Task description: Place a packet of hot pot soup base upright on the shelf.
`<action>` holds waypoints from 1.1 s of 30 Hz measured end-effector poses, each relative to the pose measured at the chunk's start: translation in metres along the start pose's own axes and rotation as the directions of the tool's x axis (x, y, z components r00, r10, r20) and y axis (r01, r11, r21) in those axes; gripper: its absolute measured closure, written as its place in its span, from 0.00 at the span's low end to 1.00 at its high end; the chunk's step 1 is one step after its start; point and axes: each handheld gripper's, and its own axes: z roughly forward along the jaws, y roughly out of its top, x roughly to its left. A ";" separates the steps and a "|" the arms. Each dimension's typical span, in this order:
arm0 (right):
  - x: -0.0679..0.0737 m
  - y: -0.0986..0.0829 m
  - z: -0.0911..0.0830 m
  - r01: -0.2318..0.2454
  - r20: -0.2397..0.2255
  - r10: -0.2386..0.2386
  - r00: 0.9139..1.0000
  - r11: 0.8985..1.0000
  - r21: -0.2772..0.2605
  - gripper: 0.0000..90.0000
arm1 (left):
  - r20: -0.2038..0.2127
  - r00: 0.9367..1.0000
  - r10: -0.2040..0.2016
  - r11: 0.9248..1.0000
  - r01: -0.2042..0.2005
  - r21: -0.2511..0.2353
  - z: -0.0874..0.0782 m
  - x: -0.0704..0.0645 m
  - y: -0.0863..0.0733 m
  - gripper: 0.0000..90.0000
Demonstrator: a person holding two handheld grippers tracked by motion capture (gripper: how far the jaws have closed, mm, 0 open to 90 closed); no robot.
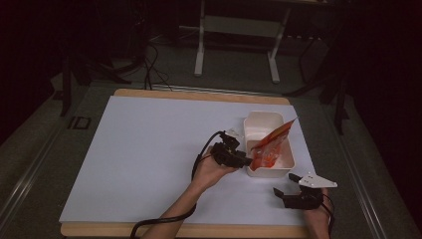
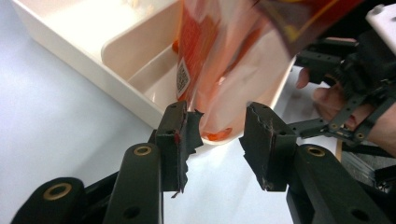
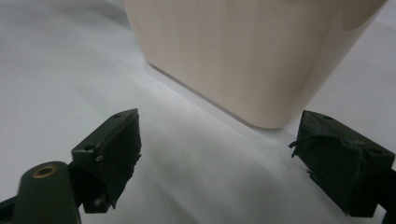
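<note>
A cream plastic bin (image 1: pixel 263 116) stands at the right of the white board. An orange-red snack packet (image 1: pixel 269 143) leans upright inside it, its top corner poking over the right rim. My left gripper (image 1: pixel 247 162) is at the bin's near left corner, jaws open. In the left gripper view the packet (image 2: pixel 224 60) rises just beyond the open gripper (image 2: pixel 219 116), its lower edge in the gap, neither pad pressing it. My right gripper (image 1: pixel 285 184) rests on the board below the bin, open and empty. Its own view shows the gripper (image 3: pixel 222 119) facing the bin's rounded corner (image 3: pixel 233 56).
The white board (image 1: pixel 149 149) lies on a wooden table, with wide bare room to the left of the bin. Cables trail from both grippers toward the front edge. A metal stand (image 1: pixel 199 55) and dark cables sit on the floor beyond the table.
</note>
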 end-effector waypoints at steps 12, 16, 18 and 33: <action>0.000 0.000 0.000 0.000 -0.001 0.000 1.000 1.000 0.002 0.16 | -0.078 0.996 0.038 0.997 -0.043 -0.057 -0.031 0.003 -0.006 0.67; 0.000 0.000 0.000 0.000 0.000 0.000 1.000 1.000 0.002 0.16 | -0.106 0.994 0.039 0.997 -0.046 -0.062 -0.042 0.005 -0.011 0.67; 0.000 0.000 0.000 -0.001 0.000 0.001 1.000 1.000 0.003 0.16 | -0.126 0.991 0.045 0.997 -0.053 -0.062 -0.047 0.006 -0.014 0.67; 0.000 0.000 0.001 -0.001 0.004 0.001 1.000 1.000 0.003 0.16 | -0.275 0.960 0.049 0.994 -0.073 -0.078 -0.078 0.014 -0.061 0.65</action>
